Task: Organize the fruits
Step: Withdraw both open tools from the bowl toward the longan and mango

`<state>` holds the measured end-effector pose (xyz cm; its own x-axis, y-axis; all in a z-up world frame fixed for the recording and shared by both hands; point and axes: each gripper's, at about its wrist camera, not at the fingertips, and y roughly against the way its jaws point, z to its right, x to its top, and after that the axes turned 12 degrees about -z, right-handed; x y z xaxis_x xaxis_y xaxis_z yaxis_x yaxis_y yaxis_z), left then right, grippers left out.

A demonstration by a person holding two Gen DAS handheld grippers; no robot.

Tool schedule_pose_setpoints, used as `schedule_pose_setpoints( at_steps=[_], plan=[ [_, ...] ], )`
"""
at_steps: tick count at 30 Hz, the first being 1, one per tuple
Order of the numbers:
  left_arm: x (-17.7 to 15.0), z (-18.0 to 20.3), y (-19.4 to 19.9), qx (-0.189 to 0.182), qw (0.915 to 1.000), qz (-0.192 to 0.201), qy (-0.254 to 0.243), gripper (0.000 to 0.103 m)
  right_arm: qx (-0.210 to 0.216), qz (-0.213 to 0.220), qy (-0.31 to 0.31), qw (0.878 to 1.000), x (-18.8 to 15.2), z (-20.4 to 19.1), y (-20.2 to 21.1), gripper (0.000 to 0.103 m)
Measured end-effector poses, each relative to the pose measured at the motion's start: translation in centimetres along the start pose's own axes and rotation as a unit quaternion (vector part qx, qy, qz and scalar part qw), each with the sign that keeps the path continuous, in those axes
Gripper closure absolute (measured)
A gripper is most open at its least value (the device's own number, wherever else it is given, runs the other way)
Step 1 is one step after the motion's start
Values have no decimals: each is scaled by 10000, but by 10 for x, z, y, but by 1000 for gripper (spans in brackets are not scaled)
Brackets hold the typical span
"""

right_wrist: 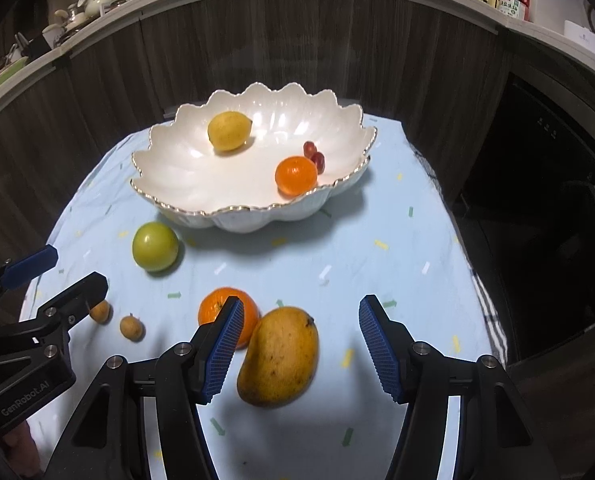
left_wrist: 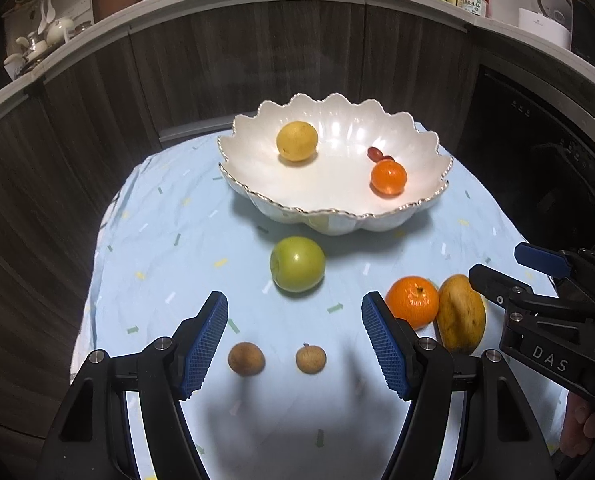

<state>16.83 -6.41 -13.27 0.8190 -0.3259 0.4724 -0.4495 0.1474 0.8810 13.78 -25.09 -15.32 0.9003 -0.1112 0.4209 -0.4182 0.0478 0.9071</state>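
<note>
Count, as I see it past my claws:
- Bowl (left_wrist: 337, 216): one.
- Lemon (left_wrist: 296, 140): one, in the bowl.
- Oranges: two, one in the bowl (left_wrist: 388, 177), one on the cloth (left_wrist: 412, 301).
- Red grapes (left_wrist: 379, 155): two, in the bowl.
- Green apple (left_wrist: 297, 264): one.
- Mango (right_wrist: 278, 357): one.
- Longans: two (left_wrist: 246, 358) (left_wrist: 310, 358).
- Cloth (left_wrist: 417, 248): one.

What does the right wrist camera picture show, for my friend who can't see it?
The open right gripper hovers over a yellow-orange mango lying on a pale blue tablecloth, beside a round orange, a green apple and two small brown longans. Behind, a white scalloped bowl holds a yellow lemon, another orange and red grapes.
</note>
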Motion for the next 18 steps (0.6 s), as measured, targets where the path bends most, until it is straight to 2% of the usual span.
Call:
schedule_pose_setpoints(
  at_steps=[18],
  plan=[
    [-20,5,-26,-19,9997,-212,-85,35,21,-318,-5,9995,-22,-5,-19,42]
  ],
)
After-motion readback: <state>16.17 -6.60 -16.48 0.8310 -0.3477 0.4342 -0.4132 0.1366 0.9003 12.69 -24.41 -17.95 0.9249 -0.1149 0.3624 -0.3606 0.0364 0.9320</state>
